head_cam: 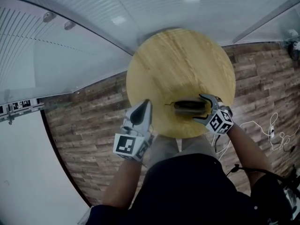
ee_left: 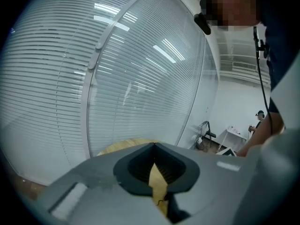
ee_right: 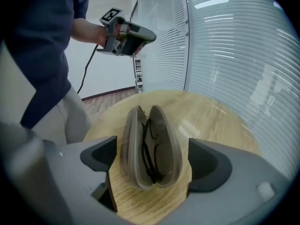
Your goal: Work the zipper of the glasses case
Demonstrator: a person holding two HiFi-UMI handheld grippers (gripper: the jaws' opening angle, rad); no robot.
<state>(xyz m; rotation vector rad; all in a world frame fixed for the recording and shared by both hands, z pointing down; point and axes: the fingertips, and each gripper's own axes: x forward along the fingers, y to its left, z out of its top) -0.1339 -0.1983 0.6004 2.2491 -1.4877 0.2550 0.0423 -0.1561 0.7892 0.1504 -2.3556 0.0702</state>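
Note:
A grey glasses case (head_cam: 190, 107) lies on the round wooden table (head_cam: 178, 60) near its front edge. In the right gripper view the case (ee_right: 150, 146) stands ajar along its zipper, with dark glasses showing inside. My right gripper (head_cam: 202, 108) is open, with one jaw on each side of the case's near end and neither pad touching it (ee_right: 154, 161). My left gripper (head_cam: 143, 108) is shut and empty, held at the table's front left rim, apart from the case; it also shows raised in the right gripper view (ee_right: 129, 36). Its closed jaws (ee_left: 154, 170) point toward the blinds.
A curved glass wall with white blinds (head_cam: 70, 41) runs behind the table. Wood plank floor (head_cam: 84, 125) surrounds it. A white cable (head_cam: 272, 130) lies on the floor at the right. The person's legs (head_cam: 180, 149) press close to the table's front edge.

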